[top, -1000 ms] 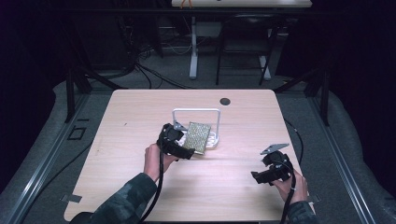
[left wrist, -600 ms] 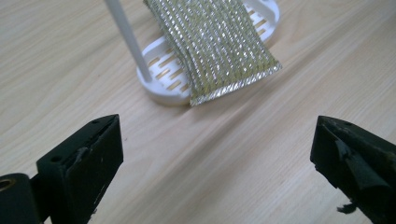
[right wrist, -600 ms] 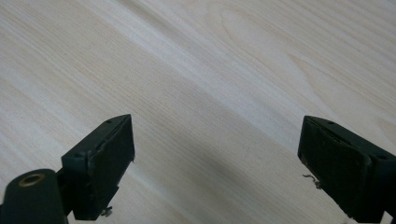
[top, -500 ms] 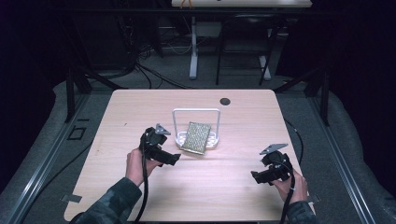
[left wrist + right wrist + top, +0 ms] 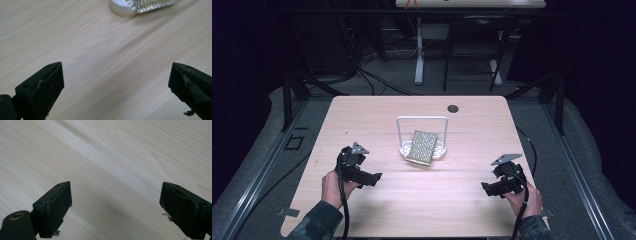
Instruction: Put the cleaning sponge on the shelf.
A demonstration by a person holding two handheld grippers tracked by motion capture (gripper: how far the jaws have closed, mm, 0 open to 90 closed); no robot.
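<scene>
Both grippers hover empty, jaws wide: left gripper (image 5: 371, 177) near the table's (image 5: 362, 115) left edge, right gripper (image 5: 490, 188) toward its right front corner; a glittery pouch (image 5: 421, 147) leans on the white rack (image 5: 422, 120) mid-table; placement looks finished; next probably withdrawing.

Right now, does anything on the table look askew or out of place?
The glittery pad sits tilted on the white rack, leaning against its wire frame with its lower edge hanging over the base's front rim. Otherwise nothing stands out. Both the left hand-held gripper and the right hand-held gripper are open and apart from it.
</scene>
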